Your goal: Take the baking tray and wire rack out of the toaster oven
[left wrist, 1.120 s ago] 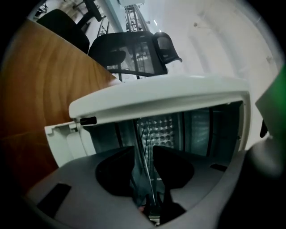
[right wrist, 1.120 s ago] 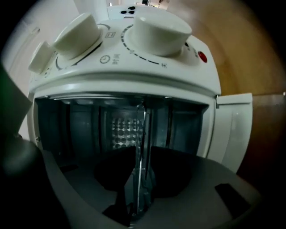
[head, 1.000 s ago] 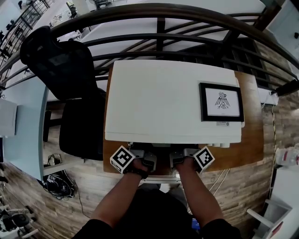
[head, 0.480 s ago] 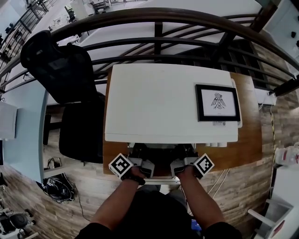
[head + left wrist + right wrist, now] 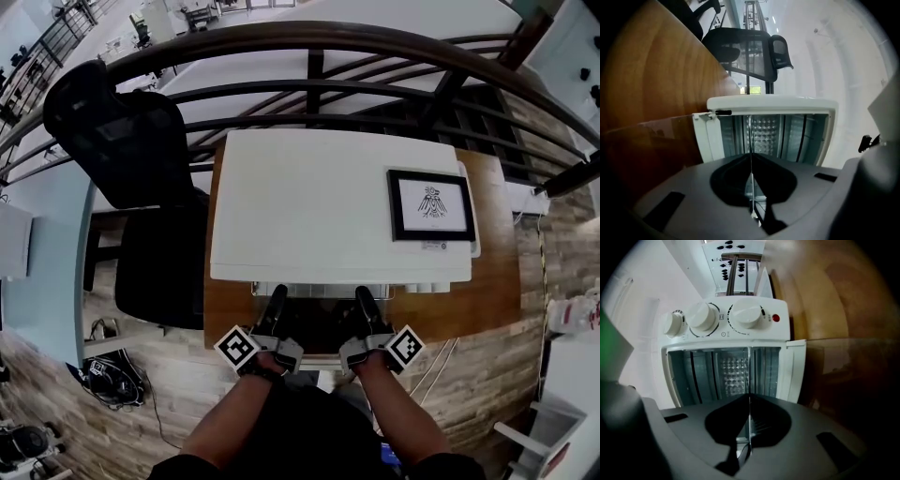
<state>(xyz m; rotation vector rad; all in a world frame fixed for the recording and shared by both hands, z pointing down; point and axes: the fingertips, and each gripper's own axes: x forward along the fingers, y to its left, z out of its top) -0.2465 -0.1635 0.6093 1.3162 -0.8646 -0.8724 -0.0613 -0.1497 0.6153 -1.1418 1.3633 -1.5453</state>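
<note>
The white toaster oven stands on a wooden table with its glass door open. Both gripper views are rolled on their sides. A thin metal edge runs from the oven's mouth back between the jaws and is seen edge-on. I cannot tell whether it is the tray or the rack. My left gripper is shut on its left part and my right gripper is shut on its right part. The two grippers stand side by side at the oven's front.
A framed picture lies on the oven's top at the right. The oven's knobs sit beside its mouth. A black office chair stands left of the table, and a curved railing runs behind it.
Both grippers have drawn back from the oven's front toward me, so their black fingers now show. The left jaws have closed.
</note>
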